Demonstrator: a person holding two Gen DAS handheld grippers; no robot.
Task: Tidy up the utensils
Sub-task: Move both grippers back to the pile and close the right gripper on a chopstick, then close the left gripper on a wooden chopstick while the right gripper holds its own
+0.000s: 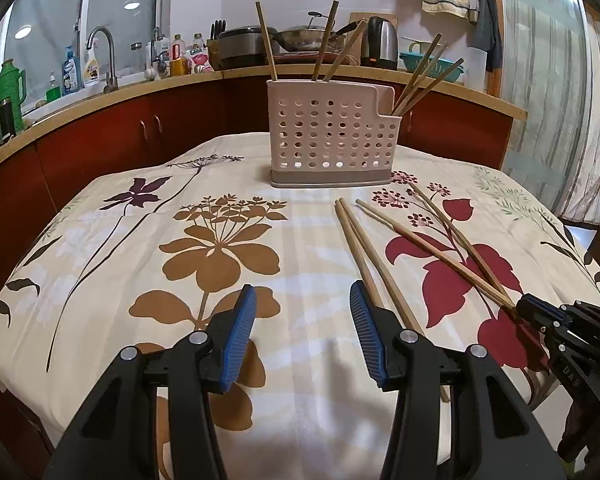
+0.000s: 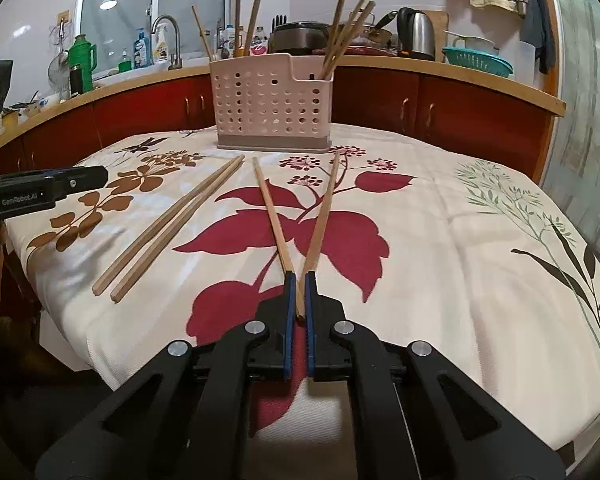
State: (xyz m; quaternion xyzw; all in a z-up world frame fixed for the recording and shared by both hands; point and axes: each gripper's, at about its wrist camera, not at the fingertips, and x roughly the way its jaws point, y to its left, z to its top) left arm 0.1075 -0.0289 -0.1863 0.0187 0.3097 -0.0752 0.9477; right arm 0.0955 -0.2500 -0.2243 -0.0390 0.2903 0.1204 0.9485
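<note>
Right gripper (image 2: 299, 280): clamped on the crossed chopsticks (image 2: 274, 216) at lower centre (near ends).
Left gripper (image 1: 303, 300): apart, parallel chopsticks (image 1: 356, 248) just right of it.

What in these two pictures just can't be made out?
- Left wrist view: near ends of the two parallel wooden chopsticks, hidden behind the open left tongs.
- Both views: lower ends of the chopsticks standing in the pink perforated plastic holder, hidden by its walls.
- Right wrist view: whether the shut right tongs pinch both crossed wooden chopsticks; the pads cover it.
</note>
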